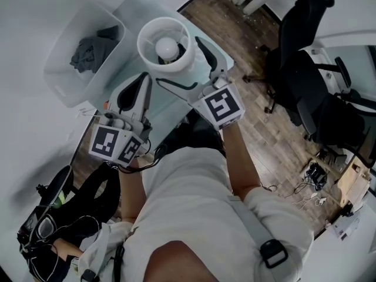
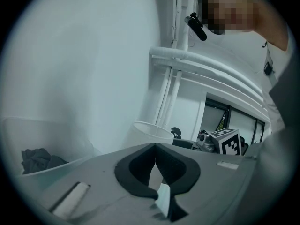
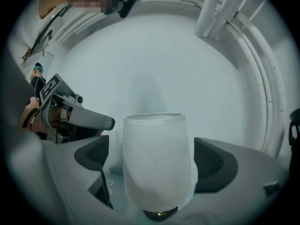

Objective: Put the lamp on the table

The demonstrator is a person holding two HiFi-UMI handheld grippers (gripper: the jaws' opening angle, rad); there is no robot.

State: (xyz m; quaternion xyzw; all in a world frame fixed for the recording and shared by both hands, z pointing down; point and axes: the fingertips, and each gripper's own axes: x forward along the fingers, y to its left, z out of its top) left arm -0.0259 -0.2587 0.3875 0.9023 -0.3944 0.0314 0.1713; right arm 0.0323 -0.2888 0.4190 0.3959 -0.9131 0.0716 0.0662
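The right gripper was seen with its jaws spread wide on either side of the lamp, a narrow gap being left at each pad, so nothing was gripped. The left gripper was held with its jaws together and empty, just lower left of the lamp. The lamp, a white shade around a round bulb, was stood upright on the pale table at upper centre of the head view. A clear bin was set at its left; the table's edge lay close at the right, above wooden floor.
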